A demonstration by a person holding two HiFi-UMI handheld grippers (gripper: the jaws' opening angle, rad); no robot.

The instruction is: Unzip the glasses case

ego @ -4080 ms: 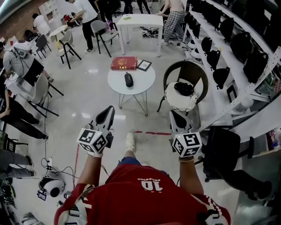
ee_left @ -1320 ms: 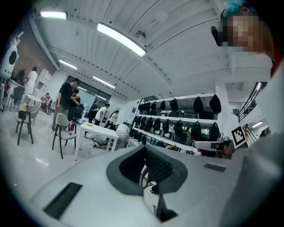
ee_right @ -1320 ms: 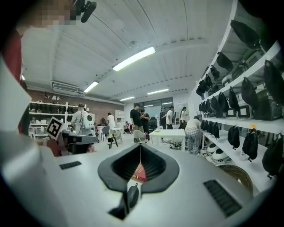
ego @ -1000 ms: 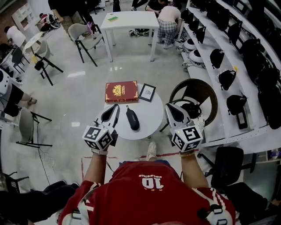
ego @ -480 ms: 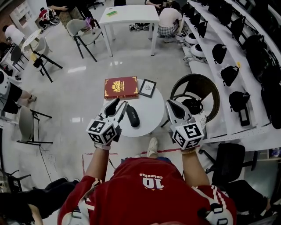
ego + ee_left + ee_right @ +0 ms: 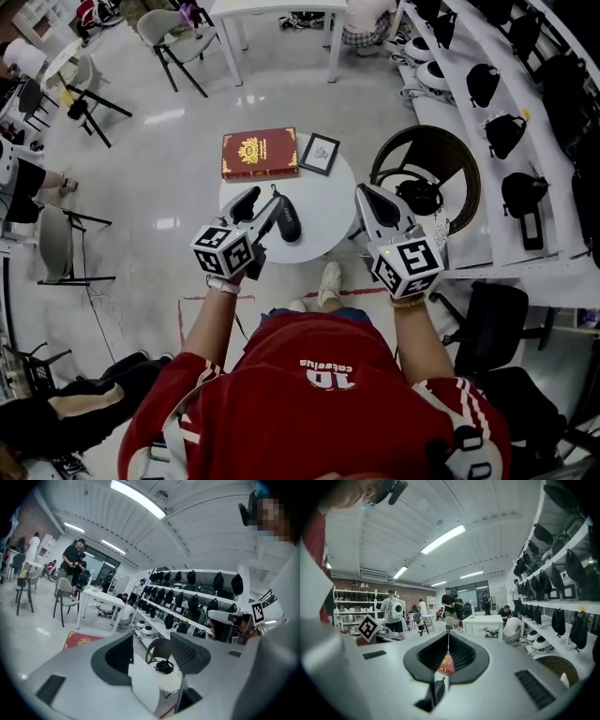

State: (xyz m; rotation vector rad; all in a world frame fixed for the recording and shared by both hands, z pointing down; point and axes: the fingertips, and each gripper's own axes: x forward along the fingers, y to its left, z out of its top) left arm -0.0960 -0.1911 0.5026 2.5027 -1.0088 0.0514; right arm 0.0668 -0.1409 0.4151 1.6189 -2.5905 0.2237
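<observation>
Black oval zipped glasses case (image 6: 287, 221) lies on round white bench (image 6: 330, 214). Left claw (image 6: 260, 206), opening and empty, hovers just beside it; right claw (image 6: 368, 199) is closed and empty. Best to steady the case first, then pull the zip.

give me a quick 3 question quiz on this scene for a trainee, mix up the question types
1. True or false: the glasses case lies on top of the red book.
2. What lies beside the red book at the far edge of the round table? A) a framed picture B) a mug C) a laptop
3. Which gripper has its jaws together?

Key:
1. False: it lies on the bare tabletop, apart from the book.
2. A.
3. The right gripper. The jaws of the left gripper are opening, with nothing between them.
</observation>
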